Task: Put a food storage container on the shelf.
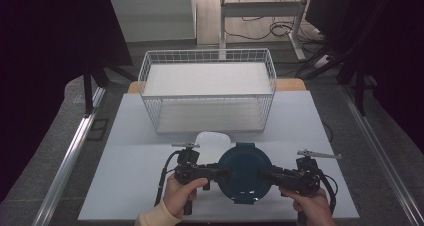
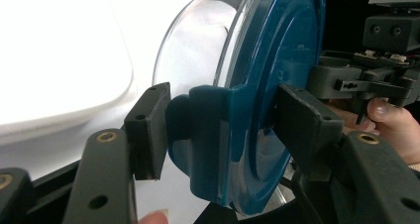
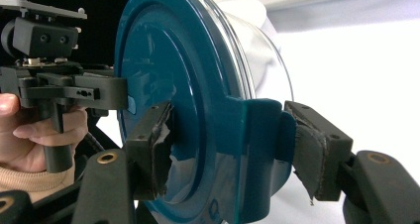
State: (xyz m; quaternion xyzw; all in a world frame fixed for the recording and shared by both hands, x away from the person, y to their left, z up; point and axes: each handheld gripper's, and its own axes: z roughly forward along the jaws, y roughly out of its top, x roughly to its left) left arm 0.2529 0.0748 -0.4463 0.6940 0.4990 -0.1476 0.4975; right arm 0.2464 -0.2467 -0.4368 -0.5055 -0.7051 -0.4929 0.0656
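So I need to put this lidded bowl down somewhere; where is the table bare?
Bare table lies left of the left gripper, right of the right gripper, and beside the wire basket. It is crowded mid-front: the blue-lidded bowl between both grippers, a white container just behind it.

Dim high view, dark vignetted corners, overexposed white glare in gripper views

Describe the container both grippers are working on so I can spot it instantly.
Look below the white wire basket, at the table's near edge. There sits a round clear container with a dark teal clip-on lid, unlike the plain white lid behind it.
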